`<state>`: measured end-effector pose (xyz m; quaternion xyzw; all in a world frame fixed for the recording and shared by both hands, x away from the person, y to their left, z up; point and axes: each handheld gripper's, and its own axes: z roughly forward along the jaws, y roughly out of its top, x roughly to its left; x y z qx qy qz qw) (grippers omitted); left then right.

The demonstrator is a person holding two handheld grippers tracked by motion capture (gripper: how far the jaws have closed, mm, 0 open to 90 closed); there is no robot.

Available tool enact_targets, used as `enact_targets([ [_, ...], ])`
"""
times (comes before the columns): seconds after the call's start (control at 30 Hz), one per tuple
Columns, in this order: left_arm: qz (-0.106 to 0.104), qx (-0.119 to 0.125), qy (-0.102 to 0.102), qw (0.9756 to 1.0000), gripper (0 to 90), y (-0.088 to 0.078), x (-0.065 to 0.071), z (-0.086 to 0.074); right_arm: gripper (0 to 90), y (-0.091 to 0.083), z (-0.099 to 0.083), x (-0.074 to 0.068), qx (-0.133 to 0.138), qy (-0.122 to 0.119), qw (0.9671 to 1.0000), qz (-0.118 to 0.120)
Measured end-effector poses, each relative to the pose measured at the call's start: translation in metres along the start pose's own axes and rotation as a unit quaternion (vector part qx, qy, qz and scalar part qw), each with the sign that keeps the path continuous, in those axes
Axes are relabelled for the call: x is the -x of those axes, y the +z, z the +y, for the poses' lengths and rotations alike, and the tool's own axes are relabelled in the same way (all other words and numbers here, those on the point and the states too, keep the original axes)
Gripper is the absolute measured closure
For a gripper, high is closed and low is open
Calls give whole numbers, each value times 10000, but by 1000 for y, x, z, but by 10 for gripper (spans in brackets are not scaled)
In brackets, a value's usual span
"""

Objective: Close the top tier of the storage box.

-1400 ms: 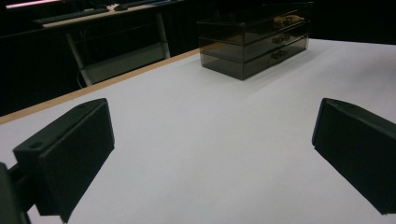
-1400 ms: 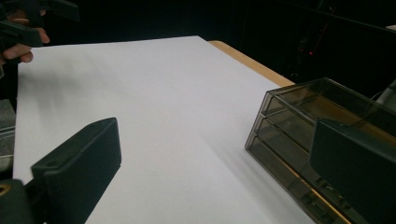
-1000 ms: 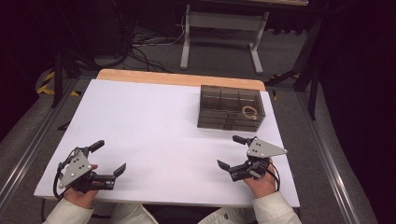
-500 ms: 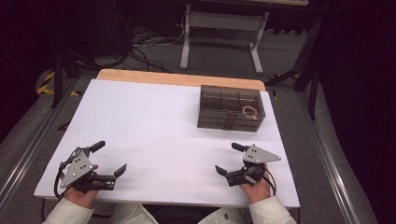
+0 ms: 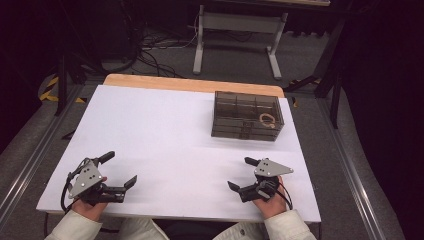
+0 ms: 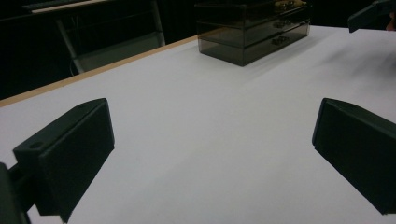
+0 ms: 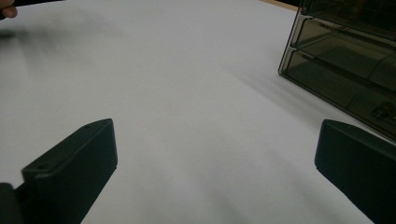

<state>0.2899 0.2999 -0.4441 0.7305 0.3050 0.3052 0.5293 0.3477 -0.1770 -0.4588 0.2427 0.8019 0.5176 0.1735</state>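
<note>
A smoky see-through drawer box (image 5: 247, 116) stands at the back right of the white table (image 5: 165, 130), with a pale ring-shaped band (image 5: 267, 120) lying on top of it. My left gripper (image 5: 120, 168) rests near the front left edge, open, jaws wide apart with nothing between them. My right gripper (image 5: 240, 173) is near the front right edge, also open and empty. In the left gripper view the box (image 6: 254, 28) is far ahead of the left gripper (image 6: 210, 149). In the right gripper view the box (image 7: 350, 60) is closer, ahead and to the right of the right gripper (image 7: 215, 163).
A wooden strip (image 5: 190, 83) runs along the table's far edge. Behind it are a grey stand (image 5: 235, 30) and cables (image 5: 150, 45) on the floor. The other gripper (image 6: 373, 14) shows at the top right of the left gripper view.
My right gripper has drawn back a little toward the front edge and slightly left. The left gripper has barely moved. Both stay open.
</note>
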Motion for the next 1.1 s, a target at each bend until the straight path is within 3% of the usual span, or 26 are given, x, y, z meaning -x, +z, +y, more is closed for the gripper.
enact_targets([
  [0.17, 4, -29, 55, 10000, 0, 3, -3, -2, 0, -3, 1, 0, 114, -8, 9999, -62],
  [0.47, 75, 71, -116, 9999, 0, 1, -5, -4, 0, -5, 1, 2, 170, -2, 9998, -92],
  [0.73, 123, 68, 64, 9999, 0, 1, -4, -3, 0, -5, 1, 1, 169, -21, 9998, -112],
  [0.77, 45, 57, 55, 10000, 0, 1, -3, -2, 0, -5, 1, 1, 190, -17, 9998, -104],
  [0.8, 94, 77, 2, 9999, 1, 0, -2, -2, 0, -5, 1, 1, 189, -20, 9998, -108],
  [0.9, 56, 47, 133, 9999, 1, 0, -3, -1, 0, -5, 2, 1, 189, -24, 9998, -109],
  [1.0, 107, 42, 76, 9999, 1, 1, -1, -2, 0, -6, 2, 1, 205, -30, 9997, -116],
  [1.07, 69, 26, 149, 9999, 1, 1, -3, -2, 1, -7, 2, 1, 197, -32, 9997, -119],
  [1.1, 125, 42, 76, 9999, 0, 0, -2, -2, 1, -7, 2, 1, 218, -23, 9997, -119],
])
